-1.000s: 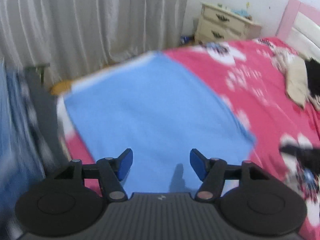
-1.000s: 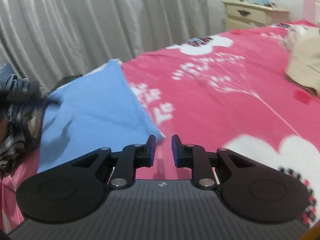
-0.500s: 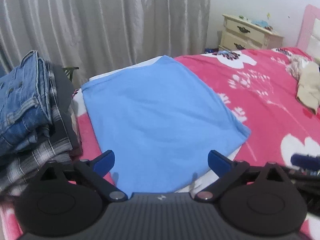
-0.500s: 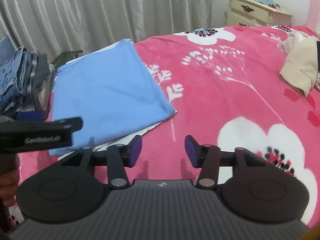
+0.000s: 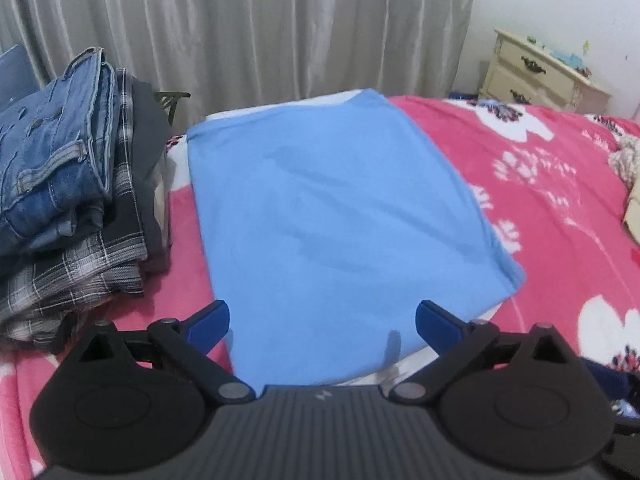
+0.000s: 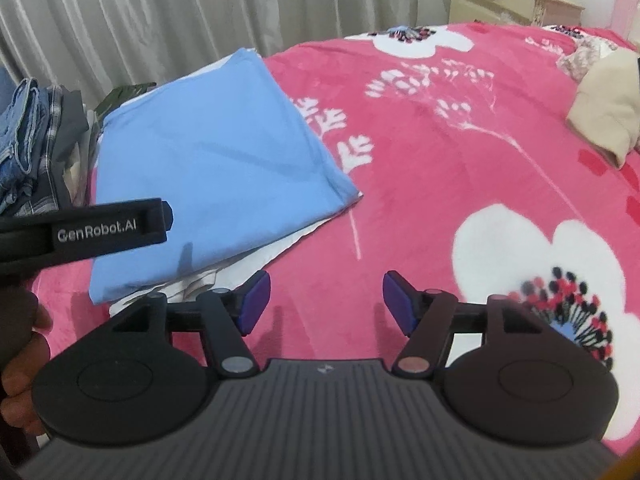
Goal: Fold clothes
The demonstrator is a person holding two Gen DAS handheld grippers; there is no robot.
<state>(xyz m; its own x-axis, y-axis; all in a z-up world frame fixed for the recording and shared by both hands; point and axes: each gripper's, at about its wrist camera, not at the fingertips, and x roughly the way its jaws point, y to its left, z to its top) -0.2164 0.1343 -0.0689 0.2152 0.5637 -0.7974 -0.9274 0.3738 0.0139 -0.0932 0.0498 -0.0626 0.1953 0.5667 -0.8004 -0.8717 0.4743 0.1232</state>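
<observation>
Blue garment (image 5: 340,216) folded to a flat rectangle, lying on the pink floral bedspread (image 5: 540,200) near the bed's foot corner, a white layer showing under its near edge. Left gripper (image 5: 322,326) above the garment's near edge, jaws spread wide, nothing between them, blue pads clear of the cloth. Right gripper (image 6: 326,300) over bare bedspread just right of the garment's near corner, jaws opening, empty. Left gripper's finger, lettered "GenRobot.AI", seen in the right wrist view crossing in front of the garment's left part; whether touching the cloth cannot be told from this angle. Part of a hand (image 6: 24,344) at the left edge of that view. Stack of folded clothes (image 5: 72,200) just left of the garment: jeans on top, dark and plaid pieces beneath. Beige garment (image 6: 608,120) unfolded, well apart on the far right of the bed, a pale patterned cloth behind it. Grey curtain (image 5: 240,28) behind the bed; cream nightstand (image 5: 540,76) in the far right corner, small items on top, too blurred to identify.
</observation>
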